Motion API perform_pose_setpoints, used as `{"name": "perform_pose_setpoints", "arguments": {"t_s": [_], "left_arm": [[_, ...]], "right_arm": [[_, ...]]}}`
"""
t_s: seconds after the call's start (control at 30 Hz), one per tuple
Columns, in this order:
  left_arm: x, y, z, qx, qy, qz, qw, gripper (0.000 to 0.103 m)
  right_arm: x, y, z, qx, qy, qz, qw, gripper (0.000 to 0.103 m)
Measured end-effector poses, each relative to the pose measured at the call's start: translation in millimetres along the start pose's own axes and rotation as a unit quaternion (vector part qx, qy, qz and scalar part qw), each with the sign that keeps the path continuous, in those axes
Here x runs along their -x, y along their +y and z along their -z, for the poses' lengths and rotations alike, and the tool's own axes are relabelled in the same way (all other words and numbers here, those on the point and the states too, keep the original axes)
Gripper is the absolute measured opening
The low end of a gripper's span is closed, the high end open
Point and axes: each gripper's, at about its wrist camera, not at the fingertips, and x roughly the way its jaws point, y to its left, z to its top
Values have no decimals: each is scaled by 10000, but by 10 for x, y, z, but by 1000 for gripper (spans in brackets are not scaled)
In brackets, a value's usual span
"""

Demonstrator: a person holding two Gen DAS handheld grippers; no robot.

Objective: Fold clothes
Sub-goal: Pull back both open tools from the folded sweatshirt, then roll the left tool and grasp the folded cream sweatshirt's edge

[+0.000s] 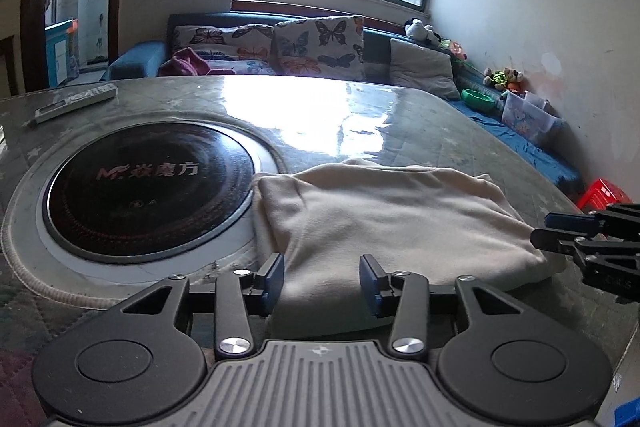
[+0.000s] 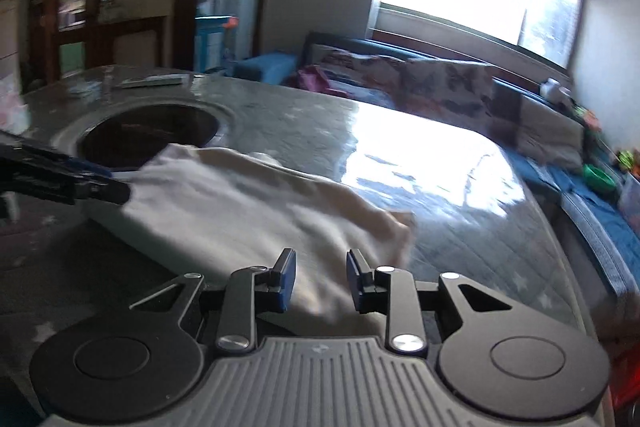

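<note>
A cream garment [image 1: 392, 223] lies folded into a rough rectangle on the grey table [image 1: 360, 115], its left edge lapping the round cooktop. My left gripper [image 1: 322, 277] is open at the garment's near edge, holding nothing. My right gripper [image 2: 321, 275] is open over the garment's near right part [image 2: 248, 211], holding nothing. The right gripper also shows at the right edge of the left wrist view [image 1: 560, 231], beside the garment's right corner. The left gripper shows at the left of the right wrist view [image 2: 100, 187], at the garment's left edge.
A black round cooktop [image 1: 148, 187] is set into the table at left. A remote control [image 1: 76, 103] lies at the far left. A sofa with butterfly cushions [image 1: 312, 47] stands behind the table. A red stool [image 1: 604, 193] is at right.
</note>
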Motion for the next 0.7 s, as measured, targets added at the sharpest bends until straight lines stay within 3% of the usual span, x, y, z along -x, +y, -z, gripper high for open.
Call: {"name": "perform_pose_setpoints", "arguments": {"t_s": [0.07, 0.53, 0.7], "left_arm": [[-11, 51, 10, 114, 50, 25, 9999, 46], [2, 194, 100, 339, 67, -134, 9993, 48], [87, 279, -1, 543, -1, -64, 9985, 48]], "right_arm": [[-2, 93, -48, 188, -17, -135, 9997, 34], [-126, 632, -270, 985, -22, -801, 9919, 36], [-156, 784, -341, 1290, -44, -986, 9867, 36]]}}
